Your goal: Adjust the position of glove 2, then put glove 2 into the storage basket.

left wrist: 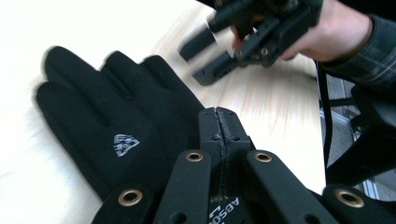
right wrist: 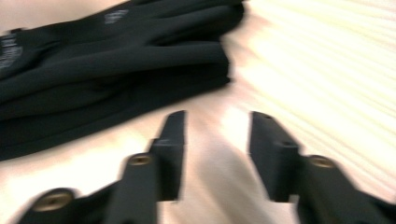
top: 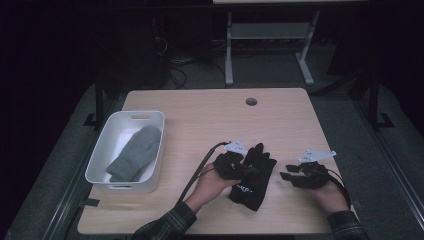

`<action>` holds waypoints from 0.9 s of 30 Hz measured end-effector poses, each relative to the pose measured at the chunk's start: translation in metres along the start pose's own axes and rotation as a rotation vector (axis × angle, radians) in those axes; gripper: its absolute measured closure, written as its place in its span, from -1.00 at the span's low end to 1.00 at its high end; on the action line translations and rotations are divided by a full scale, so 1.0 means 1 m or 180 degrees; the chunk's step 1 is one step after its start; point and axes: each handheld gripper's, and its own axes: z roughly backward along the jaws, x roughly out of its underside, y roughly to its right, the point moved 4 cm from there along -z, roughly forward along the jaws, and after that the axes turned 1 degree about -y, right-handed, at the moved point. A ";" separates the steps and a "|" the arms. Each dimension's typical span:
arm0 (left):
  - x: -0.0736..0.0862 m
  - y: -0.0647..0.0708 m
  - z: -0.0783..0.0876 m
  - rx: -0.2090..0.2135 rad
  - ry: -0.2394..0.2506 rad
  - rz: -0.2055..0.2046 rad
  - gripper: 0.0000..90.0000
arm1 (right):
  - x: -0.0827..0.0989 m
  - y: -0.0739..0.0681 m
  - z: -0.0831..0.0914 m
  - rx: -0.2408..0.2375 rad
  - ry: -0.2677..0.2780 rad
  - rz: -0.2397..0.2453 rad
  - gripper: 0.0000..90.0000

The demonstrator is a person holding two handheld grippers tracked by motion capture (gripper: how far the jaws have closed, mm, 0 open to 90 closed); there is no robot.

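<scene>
The left gripper point(top: 246, 169) is pinching the black glove point(top: 255, 175), which is lying on the table point(top: 200, 115) toward five o'clock. At three o'clock from the glove, the right gripper point(top: 288, 176) is sitting with its jaws apart, holding nothing.

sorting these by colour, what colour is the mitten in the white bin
Grey mitten, in the white bin; clearest in the high view.

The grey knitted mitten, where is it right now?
In the high view, the grey knitted mitten lies inside the white plastic bin at the table's left side.
</scene>
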 end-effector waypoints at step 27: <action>0.038 -0.006 -0.009 -0.0051 -0.0686 -0.0113 0.98 | 0.008 0.010 -0.012 0.0250 -0.0105 -0.0061 -0.54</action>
